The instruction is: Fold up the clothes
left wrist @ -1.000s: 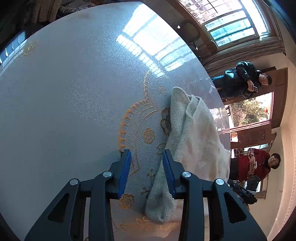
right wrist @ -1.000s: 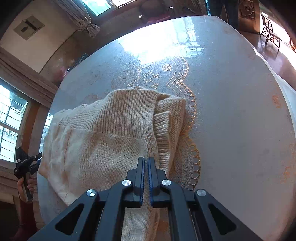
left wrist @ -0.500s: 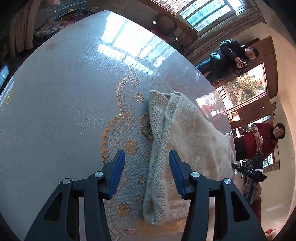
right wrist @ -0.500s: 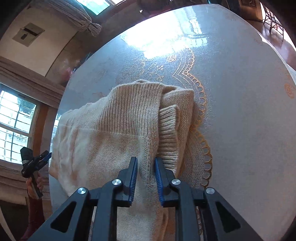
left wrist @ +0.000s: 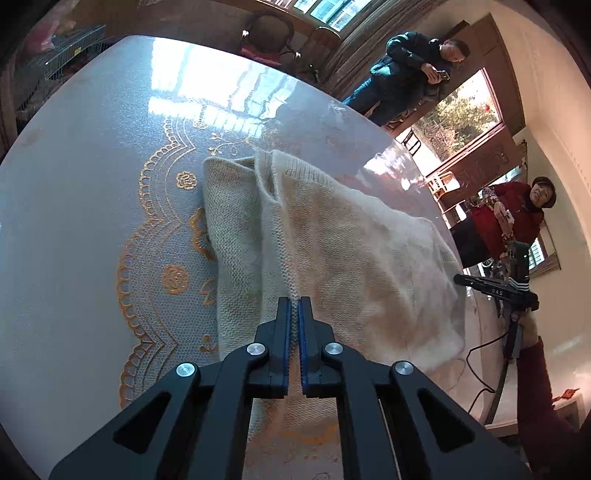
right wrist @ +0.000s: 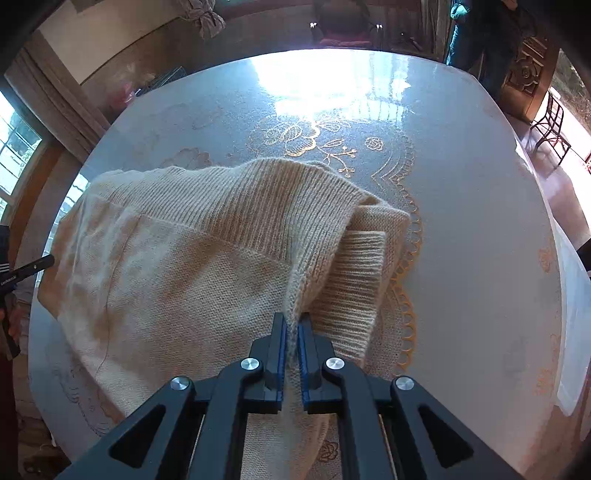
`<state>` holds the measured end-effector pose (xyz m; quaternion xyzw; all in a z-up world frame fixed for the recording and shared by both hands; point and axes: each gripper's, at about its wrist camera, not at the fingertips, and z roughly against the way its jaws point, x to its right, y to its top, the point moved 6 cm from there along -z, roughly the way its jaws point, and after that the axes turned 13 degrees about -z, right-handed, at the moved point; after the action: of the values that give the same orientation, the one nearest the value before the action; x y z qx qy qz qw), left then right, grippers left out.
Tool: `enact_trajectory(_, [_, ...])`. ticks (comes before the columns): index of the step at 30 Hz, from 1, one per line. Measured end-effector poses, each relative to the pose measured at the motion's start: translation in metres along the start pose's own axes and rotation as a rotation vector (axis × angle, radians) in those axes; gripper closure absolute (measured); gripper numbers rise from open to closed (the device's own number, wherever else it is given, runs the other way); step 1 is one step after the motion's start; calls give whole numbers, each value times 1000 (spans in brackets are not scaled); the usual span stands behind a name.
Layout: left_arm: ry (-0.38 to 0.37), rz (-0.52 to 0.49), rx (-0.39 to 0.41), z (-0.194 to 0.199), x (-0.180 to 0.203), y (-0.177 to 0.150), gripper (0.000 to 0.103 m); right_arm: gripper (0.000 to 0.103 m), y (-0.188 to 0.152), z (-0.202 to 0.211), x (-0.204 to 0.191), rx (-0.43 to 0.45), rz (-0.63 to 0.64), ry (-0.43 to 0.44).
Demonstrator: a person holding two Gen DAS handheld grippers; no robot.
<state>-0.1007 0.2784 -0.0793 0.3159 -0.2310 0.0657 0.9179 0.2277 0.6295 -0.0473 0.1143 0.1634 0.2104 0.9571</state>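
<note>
Left gripper (left wrist: 294,310) and right gripper (right wrist: 291,325) both pinch the near edge of the cream sweater (right wrist: 192,266) on the table (right wrist: 480,221).

Bare table (right wrist: 480,206) right of sweater (right wrist: 192,266)

Sunlit windows (left wrist: 332,11), carved wooden door (right wrist: 524,74)

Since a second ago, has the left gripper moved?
Yes. The left gripper shifted right, off the gold-patterned tablecloth onto the sweater, and closed on its seam.
</note>
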Motion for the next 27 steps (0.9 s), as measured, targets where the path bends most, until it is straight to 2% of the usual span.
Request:
enact_trajectory(2, [-38, 22, 24, 13, 4, -2, 101, 98, 2, 13, 3, 15, -4, 10])
enact_trajectory(4, [-58, 69, 11, 14, -5, -10, 101, 98, 3, 25, 7, 30, -8, 20])
enact_trajectory(5, [-52, 106, -1, 12, -14, -16, 101, 98, 2, 25, 13, 24, -17, 15])
enact_trajectory(7, [-37, 193, -40, 4, -36, -32, 100, 98, 0, 6, -3, 18, -34, -24])
enact_trajectory(9, [27, 251, -69, -6, -57, -46, 99, 96, 1, -5, 4, 7, -66, -18])
enact_trajectory(11, [52, 230, -94, -13, -60, -50, 93, 94, 11, -16, 8, -5, -104, 20])
enact_trajectory(12, [58, 226, -100, -14, -60, -51, 88, 85, 12, -17, 8, 3, -118, 56])
enact_trajectory(13, [38, 219, -116, -16, -56, -52, 84, 80, 15, -15, 8, 14, -127, 58])
enact_trajectory(14, [5, 212, -136, -18, -50, -52, 82, 79, 17, -14, 9, 25, -134, 55])
enact_trajectory(17, [2, 209, -135, -11, -48, -51, 78, 79, 29, 12, 7, 129, -149, 29])
enact_trajectory(18, [5, 209, -132, -8, -47, -50, 77, 79, 30, 22, 2, 158, -139, 39])
enact_trajectory(19, [8, 209, -129, -5, -47, -49, 74, 79, 27, 28, -7, 156, -125, 88])
enact_trajectory(21, [10, 209, -111, 1, -49, -50, 73, 78, 11, 32, -29, 87, -73, 203])
enact_trajectory(22, [10, 209, -106, 2, -49, -51, 73, 78, -3, 28, -41, 43, -34, 212])
enact_trajectory(25, [17, 200, -98, 6, -48, -55, 72, 78, -41, 11, -50, -53, 1, 135])
enact_trajectory(27, [34, 173, -97, 8, -46, -56, 71, 78, -61, 9, -36, -110, -81, 180])
